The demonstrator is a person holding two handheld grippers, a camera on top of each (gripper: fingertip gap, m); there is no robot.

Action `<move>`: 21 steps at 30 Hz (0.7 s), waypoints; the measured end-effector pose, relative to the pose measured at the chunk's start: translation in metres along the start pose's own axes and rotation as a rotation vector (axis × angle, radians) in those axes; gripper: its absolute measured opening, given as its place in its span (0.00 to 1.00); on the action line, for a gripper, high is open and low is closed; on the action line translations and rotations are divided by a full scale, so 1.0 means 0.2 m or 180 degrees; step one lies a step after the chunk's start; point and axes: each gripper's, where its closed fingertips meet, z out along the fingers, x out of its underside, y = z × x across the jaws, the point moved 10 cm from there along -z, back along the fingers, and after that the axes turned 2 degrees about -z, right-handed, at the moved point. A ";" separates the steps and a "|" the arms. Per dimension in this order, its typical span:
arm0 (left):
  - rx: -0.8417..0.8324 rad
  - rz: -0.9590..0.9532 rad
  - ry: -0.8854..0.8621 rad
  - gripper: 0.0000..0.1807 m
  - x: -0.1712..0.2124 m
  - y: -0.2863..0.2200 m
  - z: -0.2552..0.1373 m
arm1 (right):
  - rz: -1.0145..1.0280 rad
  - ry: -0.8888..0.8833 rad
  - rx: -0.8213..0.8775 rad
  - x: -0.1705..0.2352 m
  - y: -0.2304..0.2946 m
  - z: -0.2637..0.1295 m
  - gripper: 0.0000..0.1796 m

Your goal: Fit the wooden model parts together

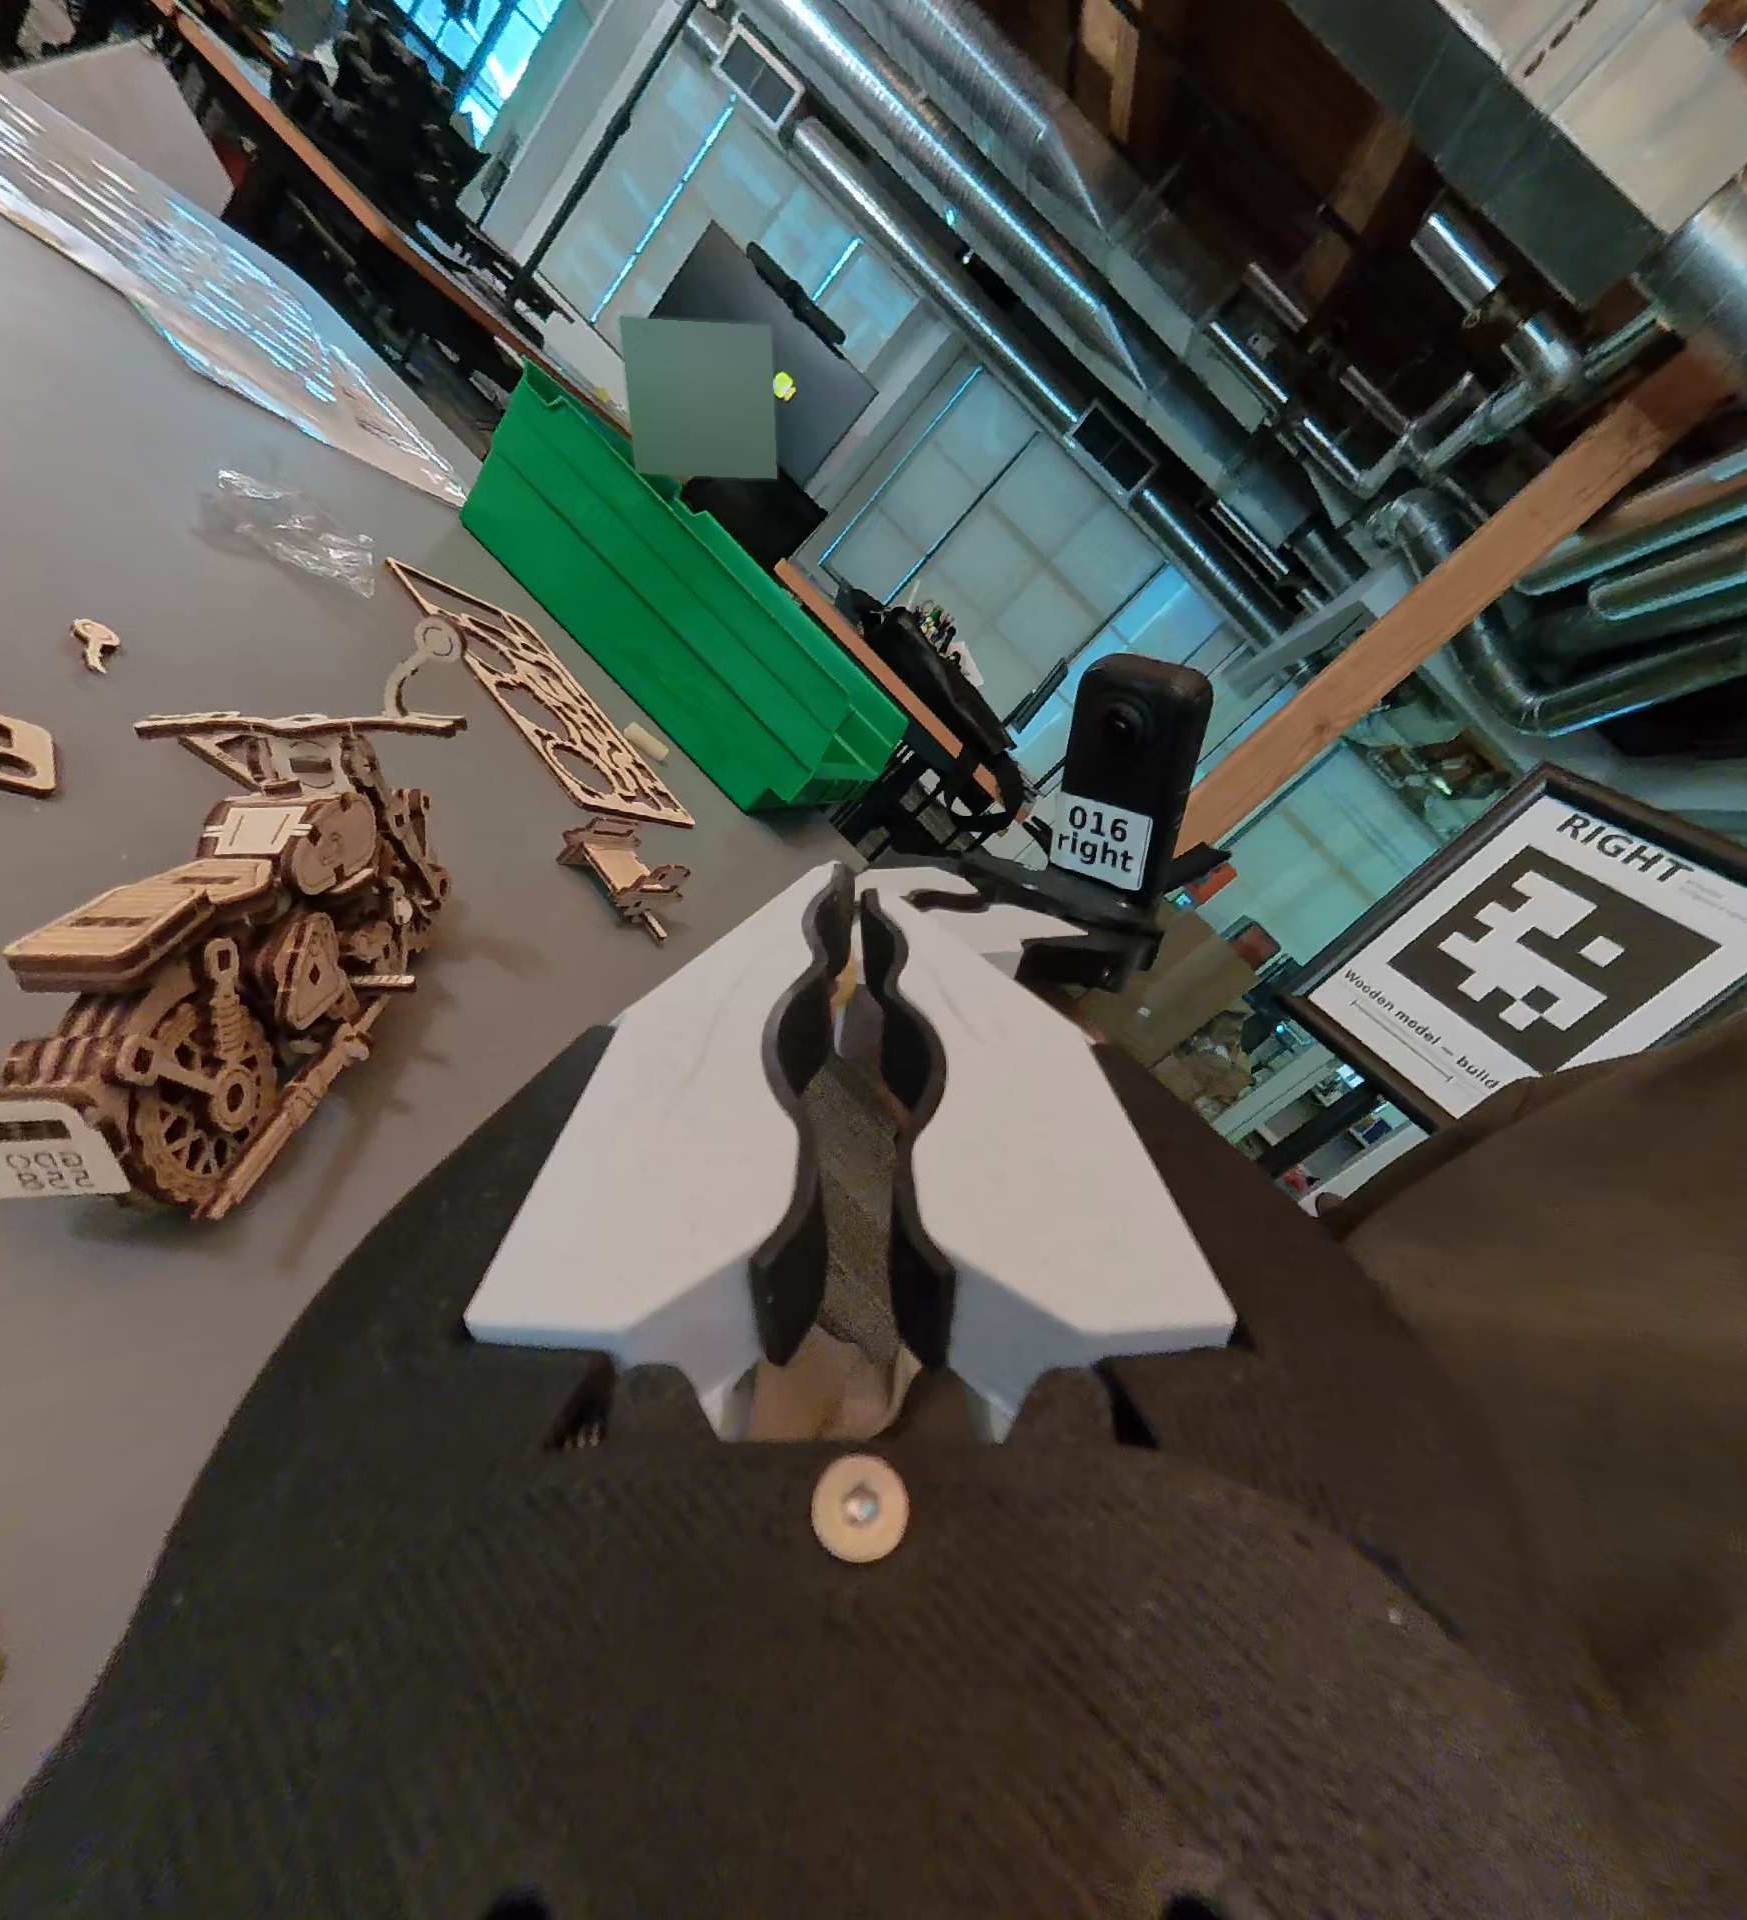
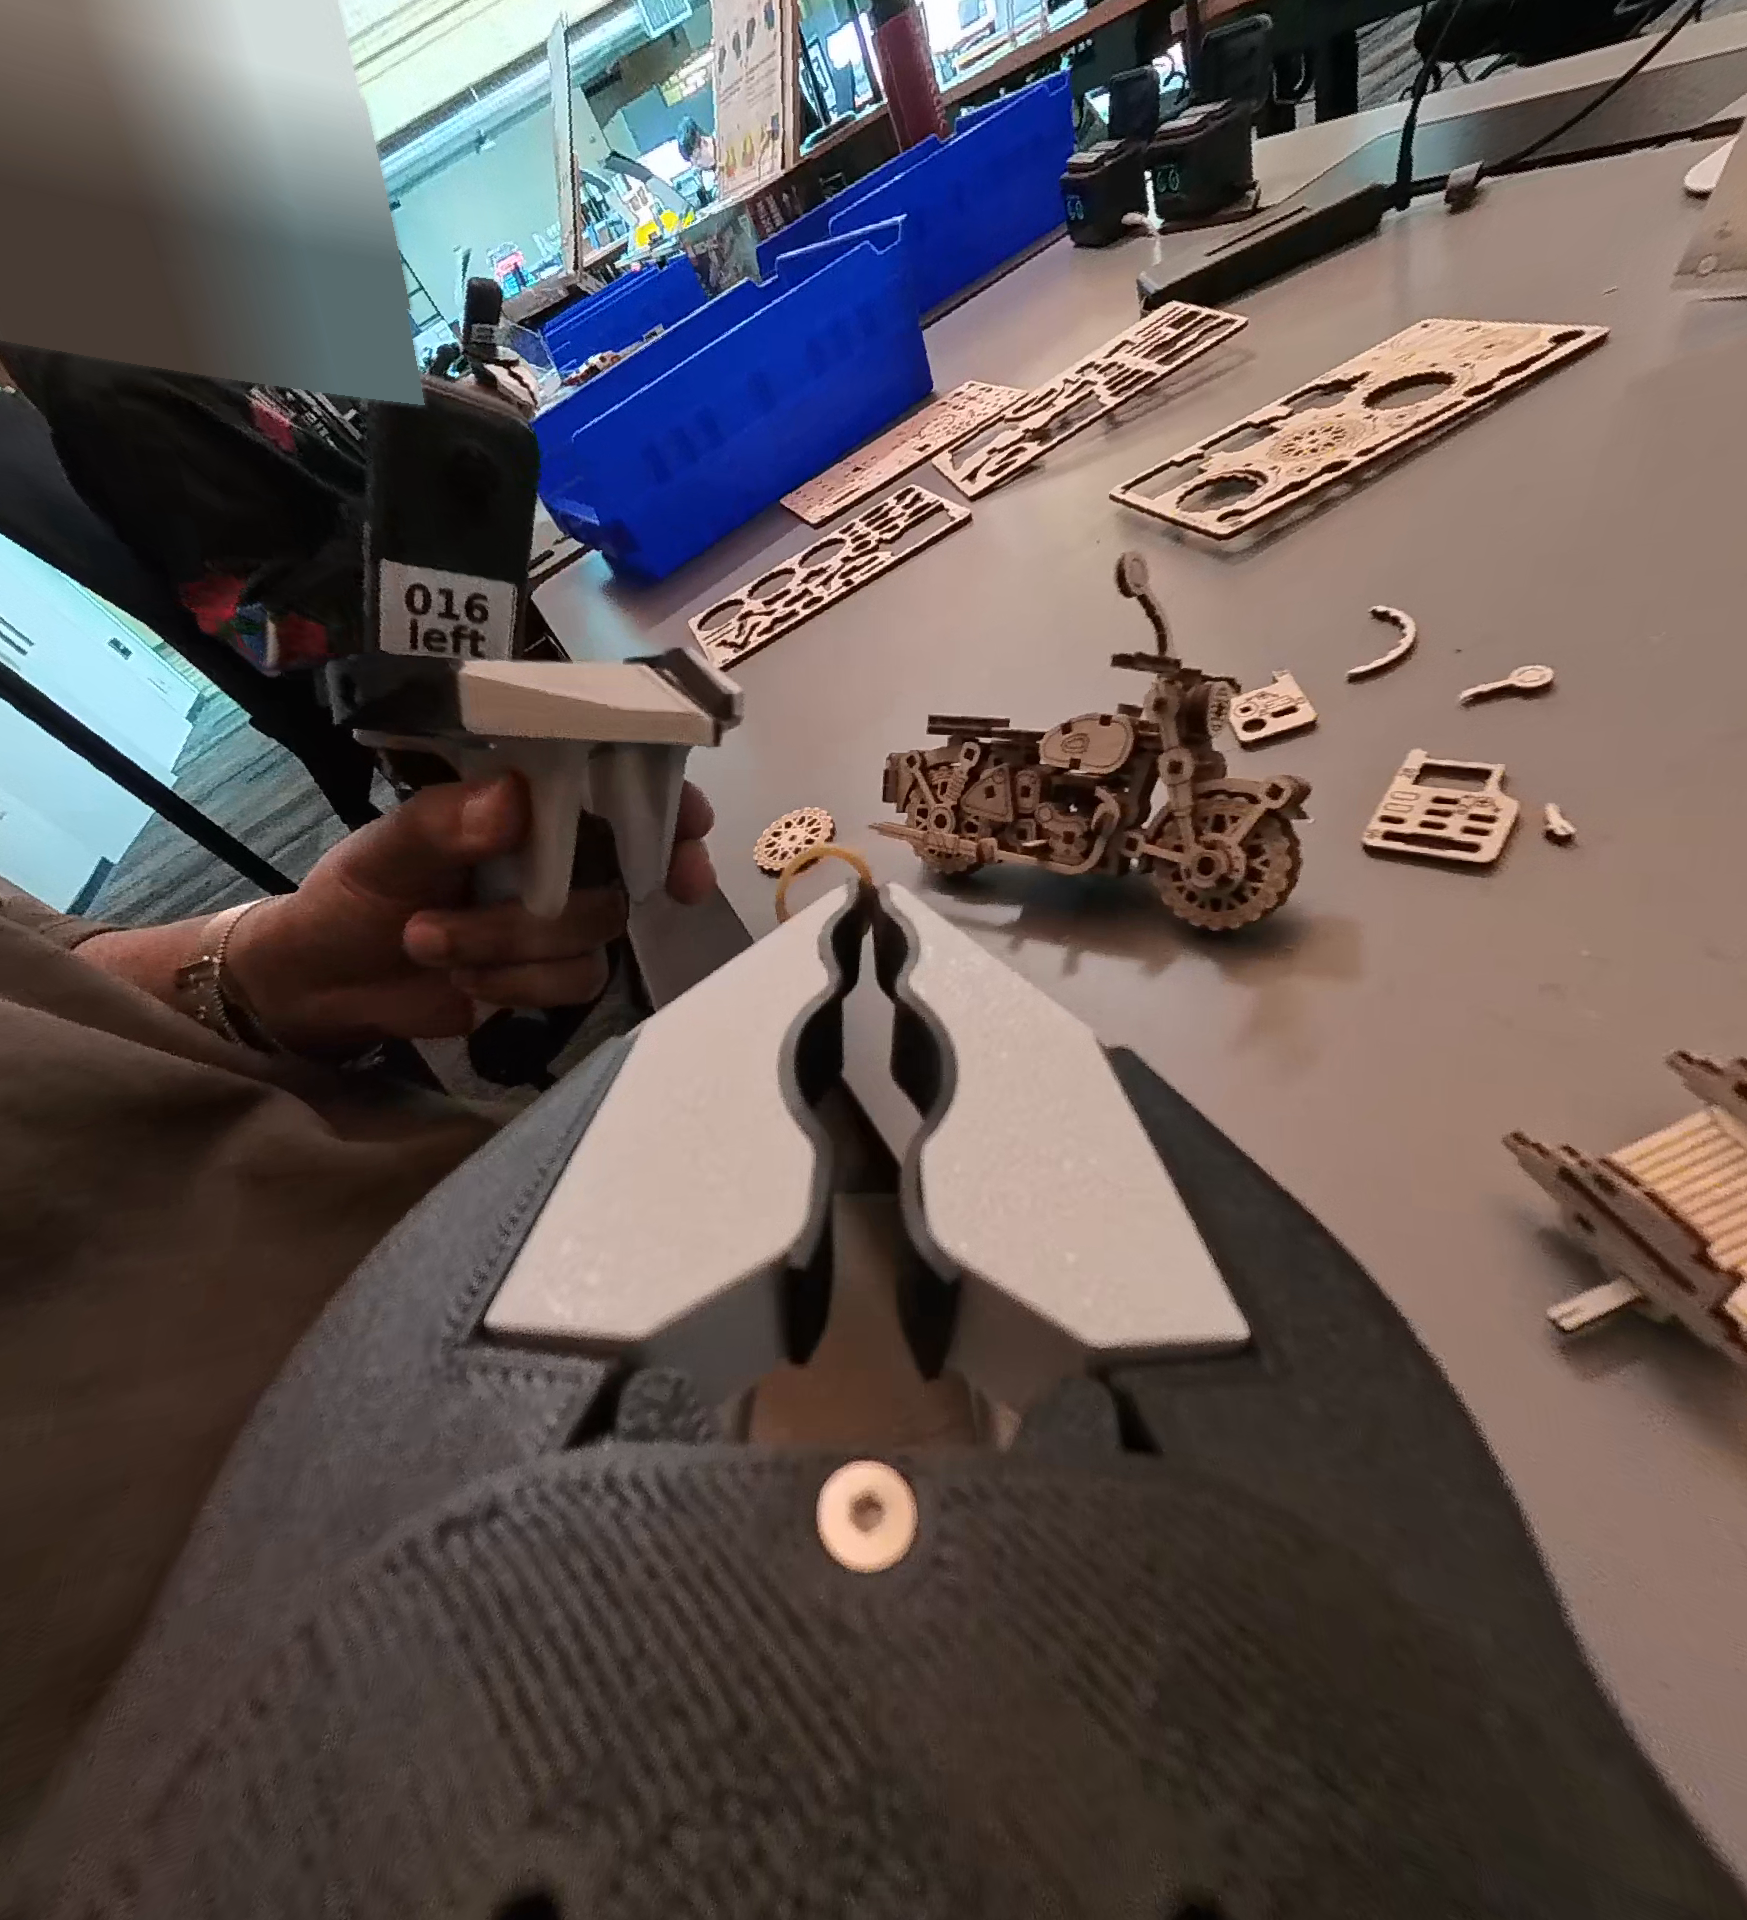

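A part-built wooden motorcycle point(image 1: 214, 966) stands on the grey table point(image 1: 69, 468); it also shows in the right wrist view point(image 2: 1097, 800). My right gripper point(image 2: 869, 896) is shut on a thin yellow ring point(image 2: 815, 864) at its tips, held above the table near a small wooden gear point(image 2: 794, 836). My left gripper point(image 1: 856, 902) is shut, raised off the table's edge. A small tan bit shows in its gap; I cannot tell if it is held. A hand holds the left gripper point(image 2: 705, 684) to the left of the right one.
Loose wooden pieces point(image 2: 1435, 810) and a ribbed sub-assembly point(image 2: 1700, 1216) lie right of the motorcycle. Punched-out sheets point(image 2: 1357, 436) point(image 1: 547, 696) lie farther back. A green bin point(image 1: 661, 613), blue bins point(image 2: 744, 395), a plastic wrapper point(image 1: 297, 530) and a framed marker sign point(image 1: 1555, 935) border the table.
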 end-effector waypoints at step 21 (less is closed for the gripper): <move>-0.0134 -0.0056 -0.0151 0.06 -0.09 0.03 -0.07 | 0.0120 0.0009 -0.0053 0.01 -0.02 0.00 0.00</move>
